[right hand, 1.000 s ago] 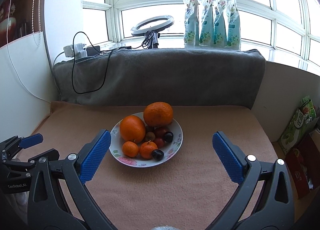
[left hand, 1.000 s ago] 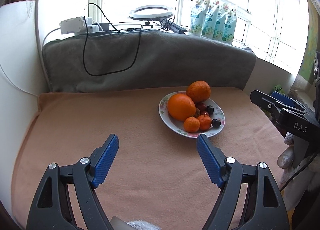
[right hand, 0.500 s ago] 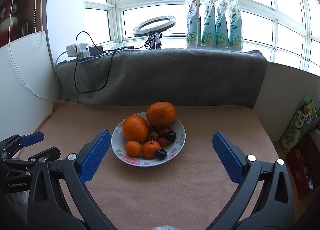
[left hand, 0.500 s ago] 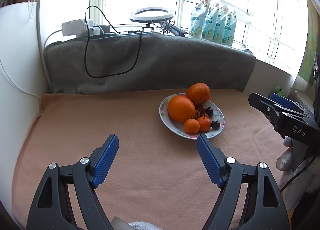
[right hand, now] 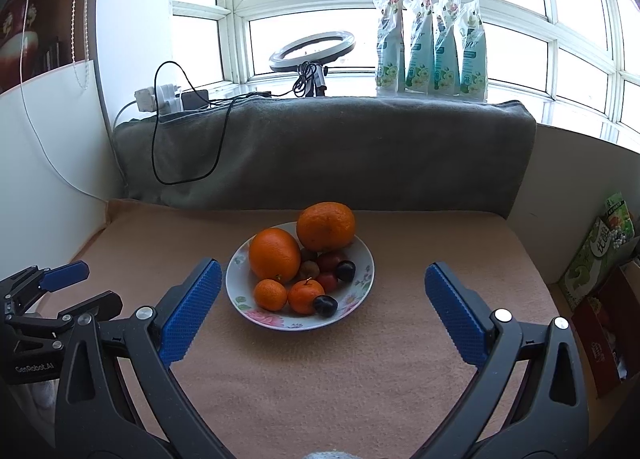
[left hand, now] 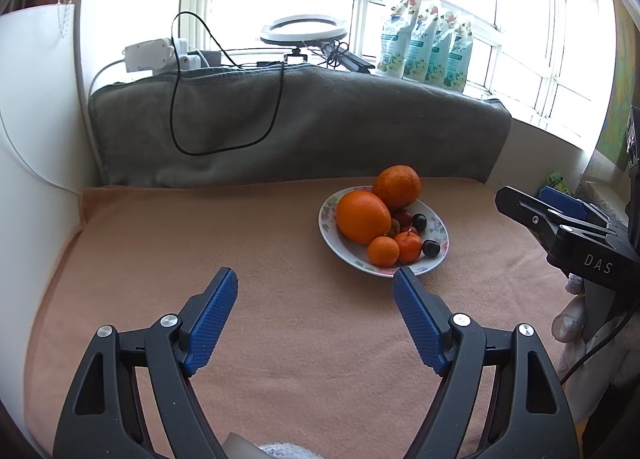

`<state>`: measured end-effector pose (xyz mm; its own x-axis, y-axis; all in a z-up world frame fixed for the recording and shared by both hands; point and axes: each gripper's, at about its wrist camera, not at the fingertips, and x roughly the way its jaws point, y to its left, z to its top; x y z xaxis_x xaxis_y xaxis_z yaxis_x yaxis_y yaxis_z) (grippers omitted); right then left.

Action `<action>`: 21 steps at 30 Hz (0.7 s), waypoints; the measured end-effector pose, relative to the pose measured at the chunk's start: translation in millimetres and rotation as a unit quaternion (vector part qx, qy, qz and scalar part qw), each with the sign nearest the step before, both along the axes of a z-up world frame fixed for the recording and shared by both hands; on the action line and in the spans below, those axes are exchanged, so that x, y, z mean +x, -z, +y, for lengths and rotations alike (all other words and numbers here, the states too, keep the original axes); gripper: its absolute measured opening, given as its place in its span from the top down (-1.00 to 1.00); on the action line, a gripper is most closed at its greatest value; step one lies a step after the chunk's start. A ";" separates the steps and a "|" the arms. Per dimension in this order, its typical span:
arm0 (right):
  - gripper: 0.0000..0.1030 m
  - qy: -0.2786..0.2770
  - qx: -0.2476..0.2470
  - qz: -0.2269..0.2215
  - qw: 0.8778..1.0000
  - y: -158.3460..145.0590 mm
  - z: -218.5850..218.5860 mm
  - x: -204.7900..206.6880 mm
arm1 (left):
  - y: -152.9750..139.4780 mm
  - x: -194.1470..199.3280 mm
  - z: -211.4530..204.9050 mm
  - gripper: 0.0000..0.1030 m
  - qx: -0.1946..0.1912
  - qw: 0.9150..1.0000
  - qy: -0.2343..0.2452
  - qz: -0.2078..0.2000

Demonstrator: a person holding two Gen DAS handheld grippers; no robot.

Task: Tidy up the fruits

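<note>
Right gripper (right hand: 322, 291) and left gripper (left hand: 314, 309) are held wide apart and empty, fruit (right hand: 298, 265) all piled on the plate (right hand: 366, 273) just ahead; sorted pile or one awaiting sorting can't be told, so no pick is advised.

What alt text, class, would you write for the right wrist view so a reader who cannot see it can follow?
A floral plate piled with two large oranges, small mandarins and dark cherries sits on a peach blanket, framed by the open right gripper. The left gripper shows at the left edge, with a grey towel and window behind.
</note>
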<state>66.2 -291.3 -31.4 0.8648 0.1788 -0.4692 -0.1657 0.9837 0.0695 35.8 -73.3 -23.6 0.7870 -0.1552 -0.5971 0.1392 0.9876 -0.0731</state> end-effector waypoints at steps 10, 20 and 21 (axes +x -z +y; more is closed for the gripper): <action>-1.00 -0.001 0.000 0.000 1.000 0.9 1.3 -0.6 | 1.2 0.7 0.5 -0.56 0.000 1.000 0.000 0.001; -1.00 -0.006 0.000 0.003 1.000 3.9 3.4 0.3 | 1.9 1.2 0.6 -0.56 0.001 1.000 -0.001 0.002; -1.00 -0.006 0.000 0.003 1.000 3.9 3.4 0.4 | 2.0 1.2 0.8 -0.56 0.001 1.000 0.000 0.002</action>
